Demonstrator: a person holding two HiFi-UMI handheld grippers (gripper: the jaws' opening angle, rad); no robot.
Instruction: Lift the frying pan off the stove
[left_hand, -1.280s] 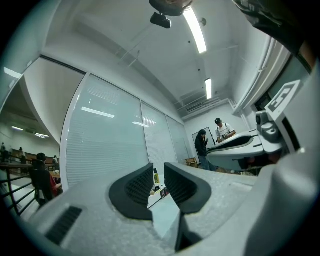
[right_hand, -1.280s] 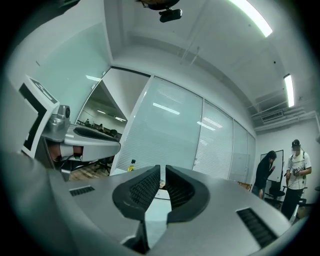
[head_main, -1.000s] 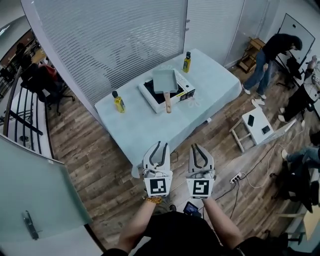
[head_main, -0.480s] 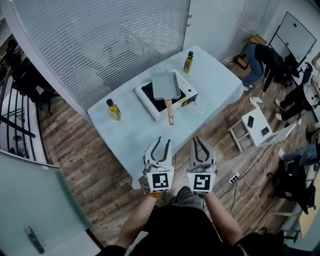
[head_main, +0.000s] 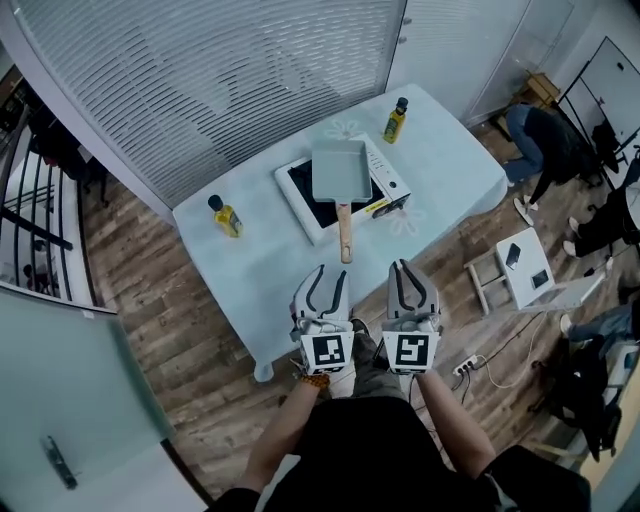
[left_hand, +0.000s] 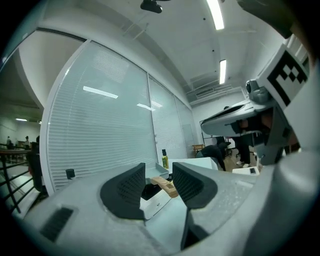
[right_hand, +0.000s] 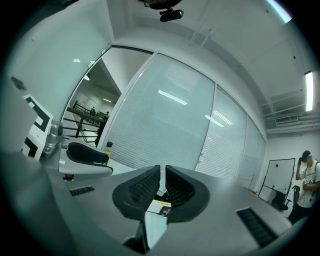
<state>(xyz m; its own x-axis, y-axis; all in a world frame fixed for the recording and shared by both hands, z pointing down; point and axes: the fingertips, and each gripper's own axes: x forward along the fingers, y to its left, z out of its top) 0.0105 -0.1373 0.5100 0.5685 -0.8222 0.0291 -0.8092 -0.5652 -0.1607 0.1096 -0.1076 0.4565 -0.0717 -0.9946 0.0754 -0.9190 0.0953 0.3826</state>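
A grey rectangular frying pan (head_main: 339, 172) with a wooden handle (head_main: 345, 232) sits on a white-framed black stove (head_main: 300, 186) in the middle of a pale blue table (head_main: 270, 270). Both grippers hang side by side over the table's near edge, short of the handle. My left gripper (head_main: 326, 272) has its jaws opening with nothing between them; in the left gripper view the pan handle (left_hand: 165, 185) shows far off through the gap. My right gripper (head_main: 404, 269) is shut and empty, its pads nearly touching in the right gripper view (right_hand: 162, 182).
Two yellow oil bottles stand on the table, one at the left (head_main: 225, 216), one at the far right corner (head_main: 396, 121). A white stool (head_main: 525, 268) with a phone stands right of the table, cables lie on the wood floor, and people stand at the right. Blinds wall behind.
The table and pan have drawn nearer and more central in the head view. The left gripper's jaws have spread apart; the right gripper stayed shut.
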